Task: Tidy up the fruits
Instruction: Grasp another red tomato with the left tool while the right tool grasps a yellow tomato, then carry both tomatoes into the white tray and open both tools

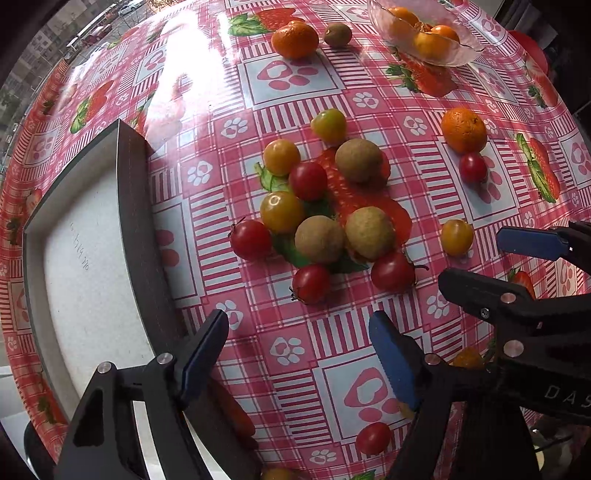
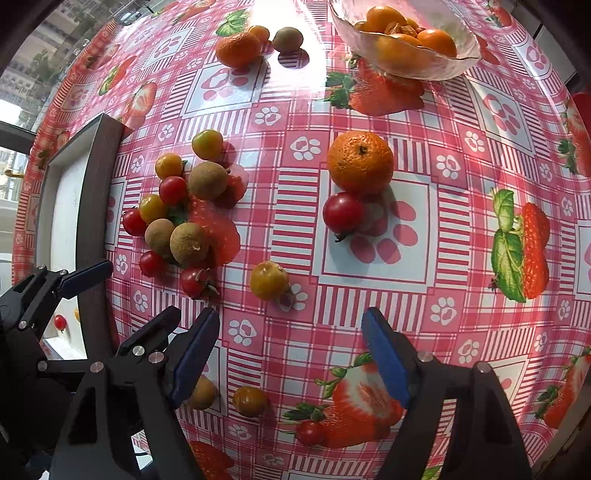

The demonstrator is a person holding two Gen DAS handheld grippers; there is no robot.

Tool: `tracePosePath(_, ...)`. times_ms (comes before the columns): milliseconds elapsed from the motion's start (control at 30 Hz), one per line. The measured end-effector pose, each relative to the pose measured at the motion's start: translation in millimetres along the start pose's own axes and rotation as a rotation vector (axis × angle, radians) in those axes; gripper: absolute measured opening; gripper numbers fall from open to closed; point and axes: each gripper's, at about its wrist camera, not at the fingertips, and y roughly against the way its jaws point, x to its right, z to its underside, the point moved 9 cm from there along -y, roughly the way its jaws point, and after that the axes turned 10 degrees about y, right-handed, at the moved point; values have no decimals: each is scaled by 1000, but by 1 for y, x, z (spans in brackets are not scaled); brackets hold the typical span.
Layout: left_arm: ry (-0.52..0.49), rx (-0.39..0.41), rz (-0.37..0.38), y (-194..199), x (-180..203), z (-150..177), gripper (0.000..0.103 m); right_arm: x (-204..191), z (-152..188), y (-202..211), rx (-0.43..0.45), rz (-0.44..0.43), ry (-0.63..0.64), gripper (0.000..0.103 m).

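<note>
A cluster of red and yellow cherry tomatoes and brown longans lies on the table; it also shows in the right wrist view. My left gripper is open and empty just in front of it. My right gripper is open and empty, just below a yellow tomato, with a mandarin and a red tomato further ahead. A glass bowl of mandarins stands at the back. A dark-framed white tray lies left.
Another mandarin and a kiwi lie at the back. Loose fruits lie near my right gripper: a longan, a yellow tomato, a small red tomato. A red tomato sits in the tray. The strawberry tablecloth covers the table.
</note>
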Motion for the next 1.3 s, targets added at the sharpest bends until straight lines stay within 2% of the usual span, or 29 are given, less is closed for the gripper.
tracePosePath(67,0,2,-1,-2,-1,-5,81,-3,-6,-5,-2,-1,14,65)
tracePosePath(200,10,20,8,0,2,-15,80,-14,-20,-11,13,11,47,59)
tracePosePath(233,11,21,13,0,4,-18,79,-16,-23,-11,16,9,49,59)
tracePosePath(300,15,22,29,-3,12,-27,68,-20,-28,-12,22,5,51,58)
tracePosePath(333,12,22,32,-4,18,-30,66,-24,-34,-15,24,7,53,55)
tracePosePath(400,9,22,38,-3,24,-34,58,-28,-38,-16,29,11,61,43)
tracePosePath(467,11,22,47,-1,29,-36,51,-30,-41,-17,27,14,70,23)
tracePosePath(533,10,31,52,3,34,-38,41,-32,-45,-20,27,12,64,23)
tracePosePath(600,15,35,60,6,35,-40,24,-33,-46,-20,30,5,54,23)
tracePosePath(633,24,31,72,7,34,-41,22,-33,-46,-20,33,1,48,23)
tracePosePath(700,52,20,118,5,36,-40,22,-31,-42,-17,40,-11,31,23)
tracePosePath(933,96,18,168,21,22,-39,22,-27,-34,-8,61,-48,-31,23)
tracePosePath(1200,103,49,186,63,11,-27,22,-36,-20,4,69,-70,-46,23)
tracePosePath(1300,105,65,189,61,4,-27,22,-42,-15,10,70,-73,-42,23)
